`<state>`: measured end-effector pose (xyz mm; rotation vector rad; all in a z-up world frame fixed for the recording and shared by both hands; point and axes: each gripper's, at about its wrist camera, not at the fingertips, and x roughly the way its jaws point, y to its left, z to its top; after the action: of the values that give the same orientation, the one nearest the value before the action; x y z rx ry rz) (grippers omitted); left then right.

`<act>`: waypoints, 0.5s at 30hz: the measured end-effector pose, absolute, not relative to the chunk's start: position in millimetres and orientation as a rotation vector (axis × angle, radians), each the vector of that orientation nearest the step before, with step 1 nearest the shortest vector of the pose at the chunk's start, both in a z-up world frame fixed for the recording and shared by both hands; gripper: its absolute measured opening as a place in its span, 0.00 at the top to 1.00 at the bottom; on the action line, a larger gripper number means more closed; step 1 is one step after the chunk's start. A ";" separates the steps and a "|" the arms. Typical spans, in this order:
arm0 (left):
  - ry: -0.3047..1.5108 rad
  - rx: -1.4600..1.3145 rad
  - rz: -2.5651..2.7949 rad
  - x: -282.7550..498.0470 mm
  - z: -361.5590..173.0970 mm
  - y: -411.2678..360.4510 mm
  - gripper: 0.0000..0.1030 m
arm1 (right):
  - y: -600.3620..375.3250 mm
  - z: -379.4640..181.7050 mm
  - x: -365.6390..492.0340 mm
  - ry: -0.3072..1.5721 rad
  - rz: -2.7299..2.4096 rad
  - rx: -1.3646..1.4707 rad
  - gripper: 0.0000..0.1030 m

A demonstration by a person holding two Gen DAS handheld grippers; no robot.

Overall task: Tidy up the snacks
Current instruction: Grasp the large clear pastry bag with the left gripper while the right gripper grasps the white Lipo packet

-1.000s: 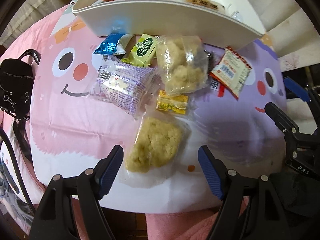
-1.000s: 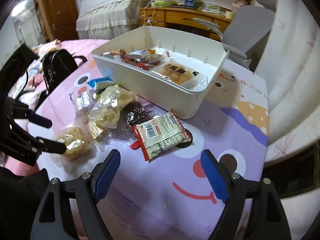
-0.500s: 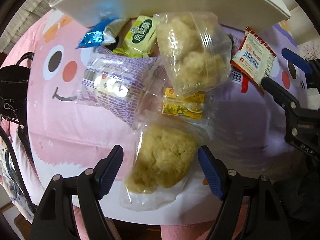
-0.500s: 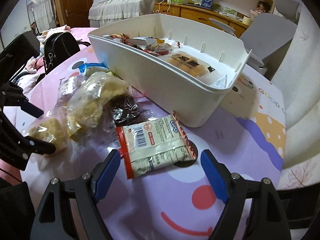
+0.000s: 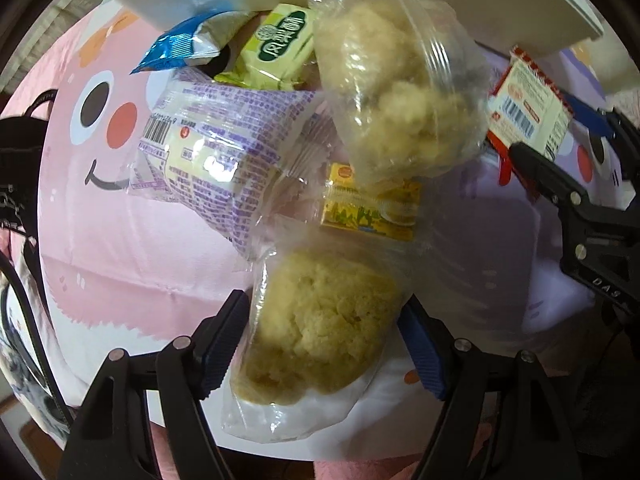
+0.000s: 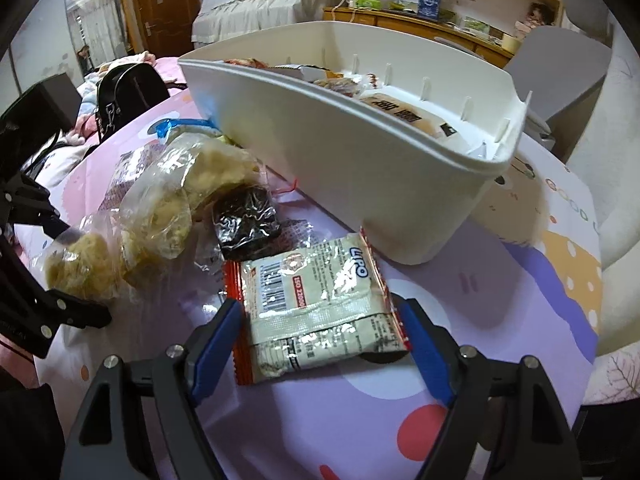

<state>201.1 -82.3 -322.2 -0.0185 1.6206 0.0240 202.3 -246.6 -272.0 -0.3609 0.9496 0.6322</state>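
My left gripper [image 5: 322, 344] is open, its blue pads on either side of a clear bag with a yellow crumbly cake [image 5: 320, 320]. Beyond it lie a yellow packet [image 5: 370, 208], a purple-printed bread pack [image 5: 216, 156], a bigger clear bag of pale cakes [image 5: 396, 92], a green packet [image 5: 284, 40] and a blue packet [image 5: 180, 48]. My right gripper [image 6: 320, 344] is open around a red-edged LiPO biscuit packet [image 6: 320, 304], which also shows in the left wrist view [image 5: 528, 108]. The white bin [image 6: 360, 160] stands behind, holding several snacks.
A dark foil snack [image 6: 248, 220] lies by the bin wall. A black bag [image 6: 128, 92] sits at the table's far left edge. A grey chair [image 6: 560, 72] stands behind the bin. The cartoon tablecloth [image 6: 520, 300] shows to the right.
Both grippers have moved forward and down. The left now straddles the yellow cake bag and the right straddles the LiPO packet. Both stay open.
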 end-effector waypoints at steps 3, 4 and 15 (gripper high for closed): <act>1.600 -0.056 0.039 196.5 -321.9 -77.5 0.34 | -249.0 -271.6 203.8 0.949 0.638 -0.342 0.25; 1.594 -0.063 0.042 195.9 -321.8 -77.8 0.35 | -249.1 -272.0 203.7 0.951 0.642 -0.340 0.26; 1.569 -0.097 0.076 176.8 -316.1 -84.1 0.43 | -246.7 -270.0 197.6 0.946 0.662 -0.364 0.46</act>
<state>176.8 -84.1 -316.1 -0.0969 1.5695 0.0760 197.6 -246.7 -270.0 -0.3639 0.9457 0.6622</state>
